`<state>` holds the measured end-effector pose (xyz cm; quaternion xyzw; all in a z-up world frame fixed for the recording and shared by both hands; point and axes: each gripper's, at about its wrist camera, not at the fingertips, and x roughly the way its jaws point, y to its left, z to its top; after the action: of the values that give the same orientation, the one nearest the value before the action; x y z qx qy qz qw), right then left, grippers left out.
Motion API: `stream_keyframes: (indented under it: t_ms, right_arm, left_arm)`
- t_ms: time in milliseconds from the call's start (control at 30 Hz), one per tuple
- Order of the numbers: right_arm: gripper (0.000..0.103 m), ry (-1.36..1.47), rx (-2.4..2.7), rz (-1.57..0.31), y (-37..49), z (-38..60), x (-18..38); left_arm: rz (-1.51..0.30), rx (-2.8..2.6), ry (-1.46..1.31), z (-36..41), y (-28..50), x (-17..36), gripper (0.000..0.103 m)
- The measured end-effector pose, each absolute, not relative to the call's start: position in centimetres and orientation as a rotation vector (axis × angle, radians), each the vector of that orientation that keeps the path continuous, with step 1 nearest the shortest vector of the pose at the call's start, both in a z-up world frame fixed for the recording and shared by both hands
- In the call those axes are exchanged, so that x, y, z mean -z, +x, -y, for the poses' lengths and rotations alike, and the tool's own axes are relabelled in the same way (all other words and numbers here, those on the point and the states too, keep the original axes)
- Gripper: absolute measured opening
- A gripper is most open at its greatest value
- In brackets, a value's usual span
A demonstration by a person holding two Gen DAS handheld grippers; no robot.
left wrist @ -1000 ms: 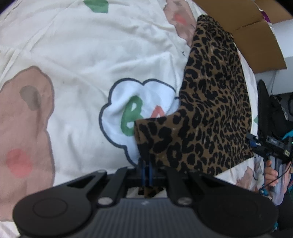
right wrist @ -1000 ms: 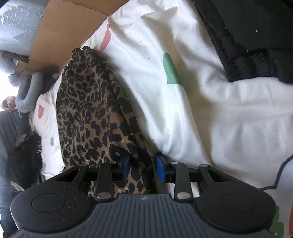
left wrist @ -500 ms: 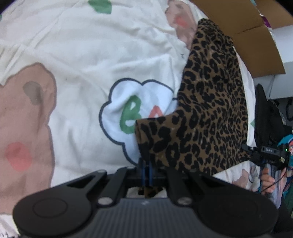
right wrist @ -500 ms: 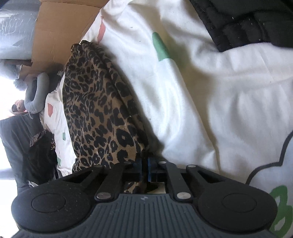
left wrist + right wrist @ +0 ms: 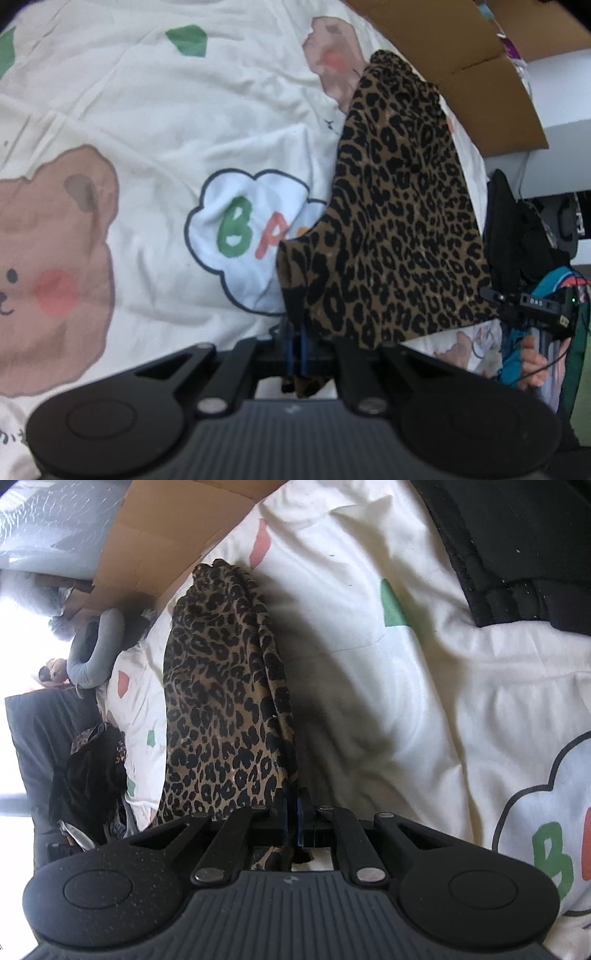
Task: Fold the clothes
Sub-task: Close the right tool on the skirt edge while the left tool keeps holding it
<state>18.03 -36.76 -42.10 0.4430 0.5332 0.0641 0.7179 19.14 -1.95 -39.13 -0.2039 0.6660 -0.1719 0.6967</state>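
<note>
A leopard-print garment lies stretched over a white bedsheet with bear and cloud prints. My left gripper is shut on one near corner of the garment and holds it a little off the sheet. My right gripper is shut on another edge of the same garment, which runs away from it toward the far end of the bed. The right gripper also shows in the left wrist view, at the right edge of the cloth.
Brown cardboard stands past the far end of the bed. Black clothing lies on the sheet at the upper right of the right wrist view. A dark pile and a grey pillow sit beside the bed.
My right gripper closed on the garment's edge and lifted it. My left gripper kept its hold and raised its corner slightly, so the cloth now hangs taut between them.
</note>
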Motion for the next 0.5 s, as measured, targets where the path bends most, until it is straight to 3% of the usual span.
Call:
stream_keyframes:
  t_ms: [500]
  right_arm:
    - [0.002,0.954,-0.180,-1.221,17.2,37.4,40.6]
  left_arm:
    - [-1.456,0.403,-0.370,2.4,16.0,36.5,0.004]
